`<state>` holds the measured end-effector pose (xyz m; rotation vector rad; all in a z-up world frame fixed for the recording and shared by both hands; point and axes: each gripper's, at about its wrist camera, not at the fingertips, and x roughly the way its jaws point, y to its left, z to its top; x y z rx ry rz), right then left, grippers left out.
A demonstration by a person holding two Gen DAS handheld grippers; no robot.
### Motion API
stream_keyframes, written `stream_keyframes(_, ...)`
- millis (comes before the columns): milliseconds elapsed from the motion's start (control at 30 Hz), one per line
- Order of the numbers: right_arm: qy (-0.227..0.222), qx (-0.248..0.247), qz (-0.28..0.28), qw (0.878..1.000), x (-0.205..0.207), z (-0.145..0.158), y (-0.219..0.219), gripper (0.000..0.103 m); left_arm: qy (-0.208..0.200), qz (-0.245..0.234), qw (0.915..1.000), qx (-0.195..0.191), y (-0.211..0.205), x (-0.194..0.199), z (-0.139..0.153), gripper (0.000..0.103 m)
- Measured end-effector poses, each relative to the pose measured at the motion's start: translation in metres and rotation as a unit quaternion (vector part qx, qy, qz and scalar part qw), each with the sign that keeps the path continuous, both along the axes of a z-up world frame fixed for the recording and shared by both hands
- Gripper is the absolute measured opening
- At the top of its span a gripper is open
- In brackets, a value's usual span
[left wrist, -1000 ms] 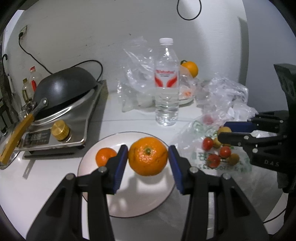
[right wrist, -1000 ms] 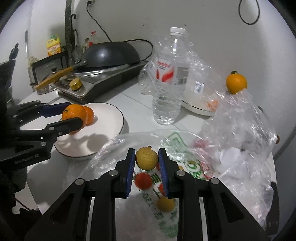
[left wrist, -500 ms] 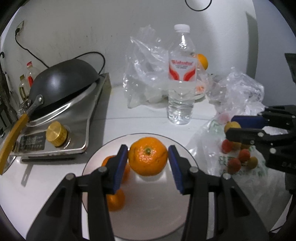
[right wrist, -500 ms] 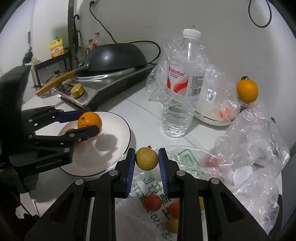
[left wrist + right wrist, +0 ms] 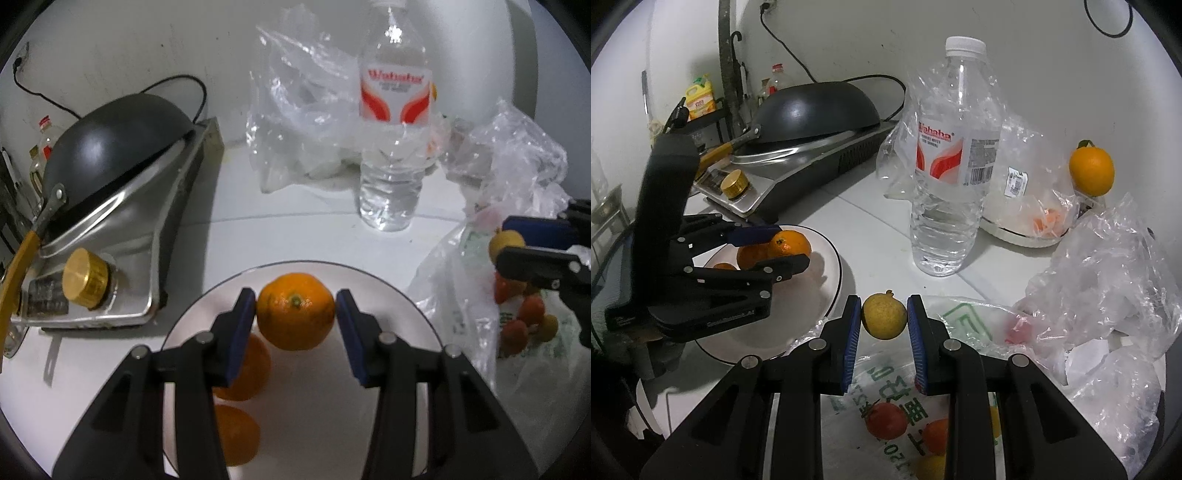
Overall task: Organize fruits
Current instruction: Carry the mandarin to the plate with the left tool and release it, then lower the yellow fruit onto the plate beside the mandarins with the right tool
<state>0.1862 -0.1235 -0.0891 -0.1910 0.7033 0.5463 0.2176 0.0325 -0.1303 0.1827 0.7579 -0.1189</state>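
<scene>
My left gripper (image 5: 295,310) is shut on an orange tangerine (image 5: 295,312), held low over the white plate (image 5: 391,291). Two more tangerines (image 5: 247,369) lie on the plate under its left finger. In the right wrist view the same left gripper (image 5: 786,249) hangs over the plate (image 5: 834,266) with the tangerine (image 5: 788,243). My right gripper (image 5: 882,321) is shut on a small yellow fruit (image 5: 884,319), just above the plastic bag (image 5: 886,406) at the plate's right edge. Red and yellow small fruits (image 5: 886,421) lie on that bag.
A water bottle (image 5: 949,166) stands behind the plate. A stove with a dark wok (image 5: 110,155) sits left. Crumpled clear bags (image 5: 1108,277) lie right, and another orange (image 5: 1091,171) rests by a covered dish at the back.
The left gripper has moved forward and down over the plate with its tangerine, so two plate tangerines now show beneath it. The right gripper has drifted toward the plate with the yellow fruit.
</scene>
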Motion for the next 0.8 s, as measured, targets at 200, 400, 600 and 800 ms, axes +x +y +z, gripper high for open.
stream_keyframes(200, 0.005, 0.002, 0.006, 1.000, 0.001, -0.001, 0.002, 0.028, 0.006, 0.015, 0.9994, 0.029, -0.003, 0.003, -0.003, 0.047)
stream_keyframes(400, 0.001, -0.008, 0.006, 1.000, -0.002, 0.003, 0.009, 0.028, -0.008, 0.022, 0.9997, -0.002, 0.007, -0.004, 0.008, 0.052)
stream_keyframes(600, -0.004, -0.019, 0.015, 1.000, -0.004, 0.007, 0.023, 0.028, -0.033, 0.030, 0.9986, -0.027, 0.023, -0.022, 0.024, 0.052)
stream_keyframes(800, 0.000, -0.014, 0.033, 0.999, -0.005, 0.008, 0.045, 0.028, -0.070, 0.038, 0.9958, -0.046, 0.045, -0.049, 0.039, 0.052)
